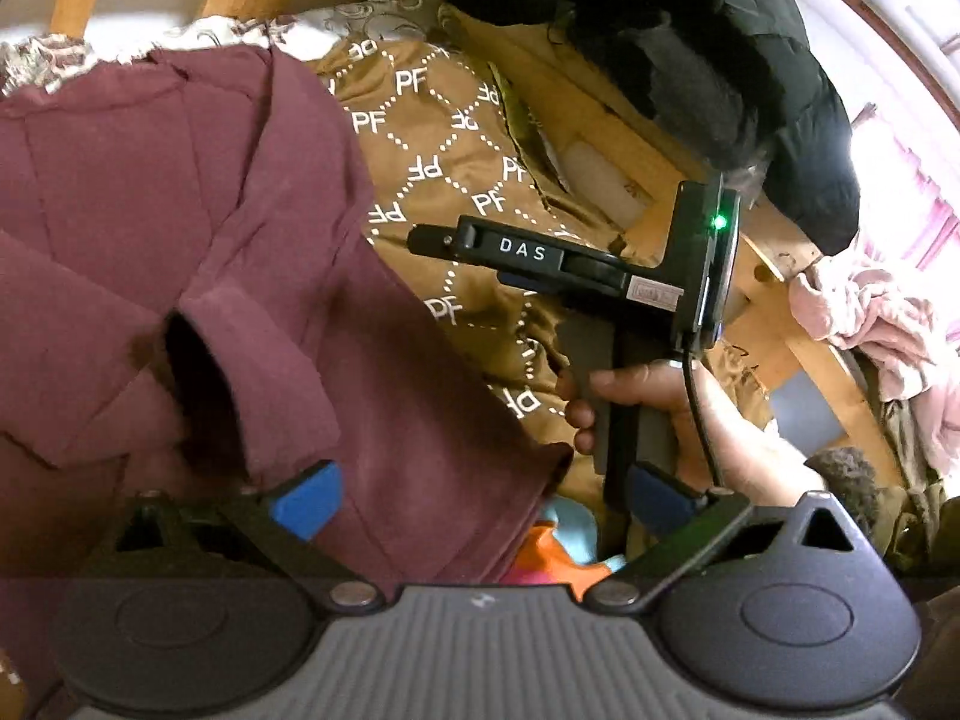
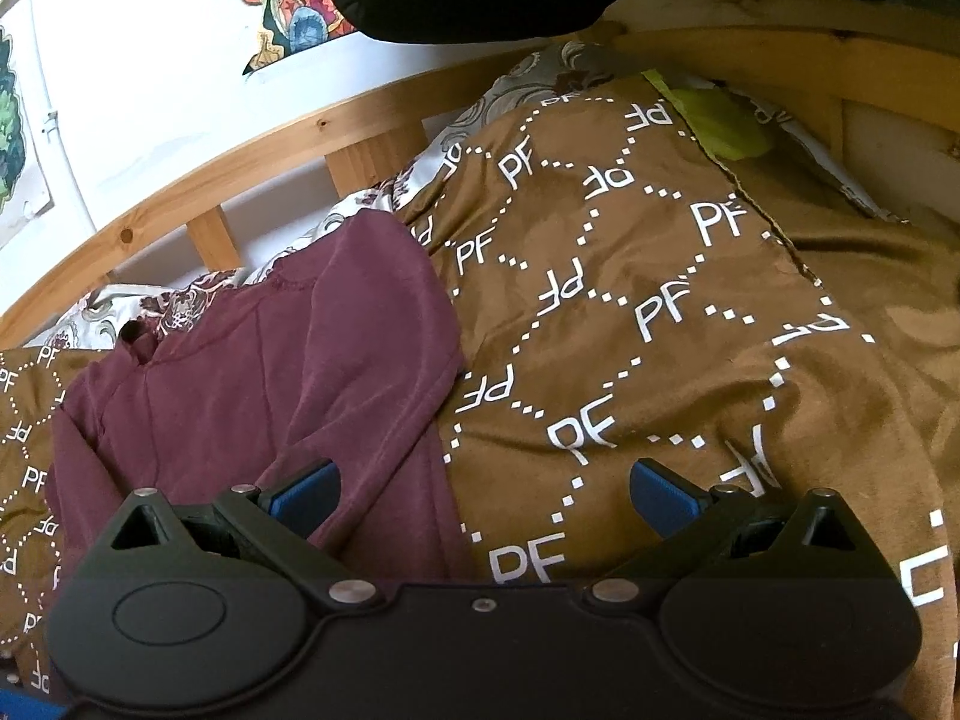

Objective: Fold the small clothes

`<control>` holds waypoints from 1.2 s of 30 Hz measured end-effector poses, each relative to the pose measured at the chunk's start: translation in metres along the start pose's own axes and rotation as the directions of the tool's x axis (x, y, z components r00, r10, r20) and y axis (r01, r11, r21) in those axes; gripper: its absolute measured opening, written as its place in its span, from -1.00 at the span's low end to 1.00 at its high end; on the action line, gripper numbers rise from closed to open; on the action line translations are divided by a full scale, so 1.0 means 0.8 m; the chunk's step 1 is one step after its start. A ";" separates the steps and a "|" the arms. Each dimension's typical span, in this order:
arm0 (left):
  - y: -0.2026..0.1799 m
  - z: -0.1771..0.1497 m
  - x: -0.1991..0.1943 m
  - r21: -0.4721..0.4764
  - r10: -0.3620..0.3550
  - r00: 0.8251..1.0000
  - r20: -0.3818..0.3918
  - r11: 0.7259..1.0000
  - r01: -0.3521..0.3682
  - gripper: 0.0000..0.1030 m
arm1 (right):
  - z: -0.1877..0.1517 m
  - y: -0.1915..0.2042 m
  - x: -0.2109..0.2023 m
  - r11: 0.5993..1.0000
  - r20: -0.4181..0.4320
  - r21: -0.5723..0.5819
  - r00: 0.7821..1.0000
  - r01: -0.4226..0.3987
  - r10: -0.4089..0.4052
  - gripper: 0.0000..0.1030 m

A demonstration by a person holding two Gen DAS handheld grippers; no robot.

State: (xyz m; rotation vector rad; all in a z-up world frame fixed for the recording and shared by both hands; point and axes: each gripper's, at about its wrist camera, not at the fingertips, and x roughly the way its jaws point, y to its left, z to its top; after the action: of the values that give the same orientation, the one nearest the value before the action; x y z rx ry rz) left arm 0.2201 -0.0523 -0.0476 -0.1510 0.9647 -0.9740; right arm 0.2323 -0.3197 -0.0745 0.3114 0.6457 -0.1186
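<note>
A maroon long-sleeved top (image 1: 180, 252) lies rumpled on a brown blanket printed with "PF" (image 1: 456, 180). In the left wrist view it fills the left half, with a sleeve opening near the middle. My left gripper (image 1: 480, 498) is open over the top's lower edge, its blue pads (image 1: 306, 504) wide apart. The right gripper's body (image 1: 576, 264) shows there from the side, held by a hand above the blanket. In the right wrist view the top (image 2: 288, 384) lies at the left. My right gripper (image 2: 480, 498) is open, its left pad over the top.
A wooden bed frame (image 2: 240, 162) runs behind the blanket (image 2: 660, 312). A black jacket (image 1: 720, 48) hangs overhead. Pink cloth (image 1: 876, 312) lies at the right. Orange and blue items (image 1: 558, 546) lie below the top's edge. A yellow-green cloth (image 2: 720, 120) sits at the far side.
</note>
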 end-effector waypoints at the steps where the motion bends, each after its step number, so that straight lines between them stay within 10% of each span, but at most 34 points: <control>1: -0.002 -0.001 -0.008 0.011 0.021 1.000 0.017 1.000 -0.021 0.99 | 0.000 0.001 0.000 1.000 0.001 -0.004 1.000 -0.005 0.005 0.99; 4: -0.003 0.003 -0.042 0.019 0.087 0.992 0.092 0.996 -0.089 0.99 | -0.001 0.005 -0.002 0.999 0.001 -0.025 0.999 -0.037 0.037 0.99; 7: 0.010 0.005 -0.084 -0.067 0.248 0.949 0.196 0.969 -0.240 0.99 | -0.005 0.014 -0.006 0.991 -0.005 -0.068 0.993 -0.116 0.116 0.99; 9: 0.032 0.009 -0.108 -0.178 0.398 0.890 0.222 0.914 -0.364 0.99 | -0.008 0.028 -0.010 0.976 -0.009 -0.125 0.984 -0.180 0.180 0.99; 13: 0.090 0.019 -0.136 -0.405 0.654 0.745 0.129 0.721 -0.563 0.99 | -0.022 0.068 -0.026 0.892 -0.018 -0.310 0.940 -0.329 0.340 0.99; 15: 0.112 0.015 -0.146 -0.466 0.690 0.714 0.120 0.674 -0.573 0.99 | -0.034 0.093 -0.039 0.819 -0.035 -0.427 0.912 -0.384 0.409 0.99; 20: 0.140 0.003 -0.136 -0.550 0.729 0.676 0.111 0.611 -0.569 0.99 | -0.079 0.153 -0.065 0.646 -0.065 -0.665 0.891 -0.374 0.449 0.95; 23: 0.146 0.005 -0.125 -0.579 0.709 0.698 0.104 0.614 -0.537 0.99 | -0.094 0.171 -0.061 0.589 -0.080 -0.734 0.904 -0.339 0.420 0.58; 29: 0.147 0.000 -0.122 -0.598 0.697 0.710 0.100 0.612 -0.517 0.99 | -0.075 0.155 -0.046 0.697 -0.088 -0.617 0.912 -0.366 0.401 -0.69; 36: 0.148 -0.007 -0.134 -0.626 0.717 0.688 0.112 0.589 -0.511 0.99 | -0.017 0.072 -0.058 0.909 0.046 -0.210 0.925 -0.360 0.377 -0.83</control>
State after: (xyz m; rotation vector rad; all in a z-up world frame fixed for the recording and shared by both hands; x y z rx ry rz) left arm 0.2693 0.0995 -0.0437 -0.4276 0.8373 0.0395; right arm 0.1996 -0.2598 -0.0426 0.2295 0.4985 0.2940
